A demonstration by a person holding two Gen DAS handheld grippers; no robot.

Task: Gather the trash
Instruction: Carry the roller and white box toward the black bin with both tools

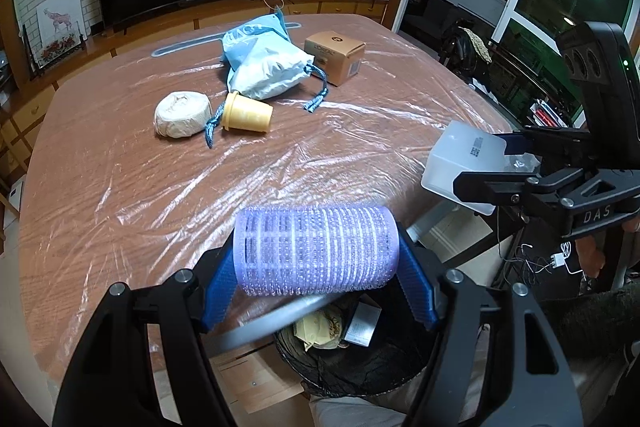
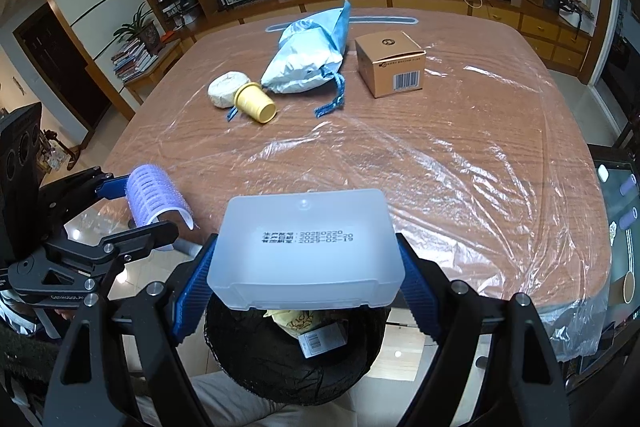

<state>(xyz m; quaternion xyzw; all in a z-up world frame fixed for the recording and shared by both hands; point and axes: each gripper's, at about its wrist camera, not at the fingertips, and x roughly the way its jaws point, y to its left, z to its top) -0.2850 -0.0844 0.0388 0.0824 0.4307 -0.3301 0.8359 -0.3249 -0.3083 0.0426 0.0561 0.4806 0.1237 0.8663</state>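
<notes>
My left gripper [image 1: 316, 263] is shut on a purple hair roller [image 1: 316, 251], its blue pads pressed on both ends, held above the near table edge. Below it stands a black-lined trash bin [image 1: 360, 359] with wrappers inside. My right gripper [image 2: 308, 267] is shut on a translucent white plastic box [image 2: 306, 251], directly over the same bin [image 2: 296, 359]. Each gripper shows in the other's view: the roller [image 2: 154, 197] at the left, the box [image 1: 466, 167] at the right.
On the plastic-covered wooden table [image 1: 160, 187] lie a yellow cup [image 1: 248, 113], a paper-wrapped round [image 1: 182, 115], a light blue drawstring bag [image 1: 268, 61] and a tan carton [image 1: 336, 57]. A TV and cabinets stand behind.
</notes>
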